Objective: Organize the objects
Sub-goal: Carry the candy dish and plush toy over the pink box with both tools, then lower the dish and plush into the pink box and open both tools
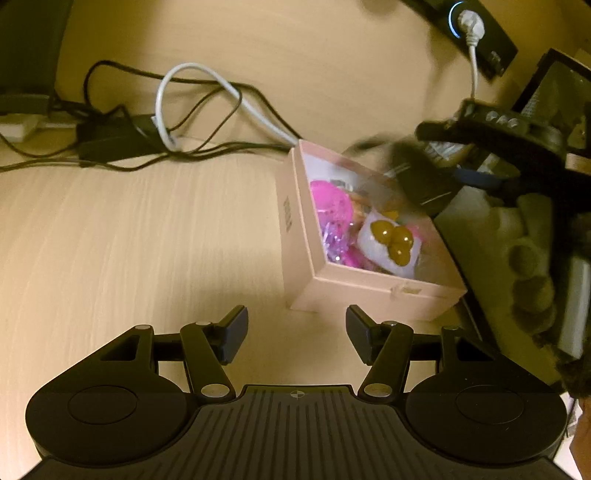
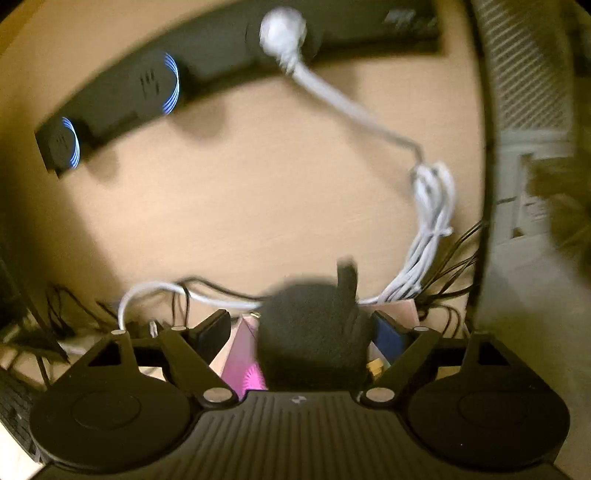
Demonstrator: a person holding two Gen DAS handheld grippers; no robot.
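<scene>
Pink box (image 1: 354,291), open-topped and square, sits on the pale wooden tabletop (image 1: 110,240) right of centre in the left wrist view, its near wall just beyond the left gripper (image 1: 297,334). Inside lie a bright pink toy (image 1: 330,201), some purple shiny pieces (image 1: 334,240) and a white item with brown glossy blobs (image 1: 389,240). The box's right side is crowded: a dark tray-like object (image 1: 517,266) with round hollows stands just beside it, and the right gripper (image 2: 301,326) reaches over its far right corner, blurred. To the left of the box the tabletop lies broad and bare as far as the near edge of the picture.

At the far side a tangle of black cables (image 1: 122,110) and a white cable (image 1: 207,85) runs along the foot of the beige wall (image 1: 277,48); a black power strip (image 1: 476,33) with a blue-lit ring and a white plug (image 1: 469,20) is mounted there.

The left gripper's fingers stand apart with nothing between them. In the right wrist view a dark fuzzy round object (image 2: 310,332) sits between the right gripper's fingers, which are spread wide; the blur hides whether the pads touch it.
</scene>
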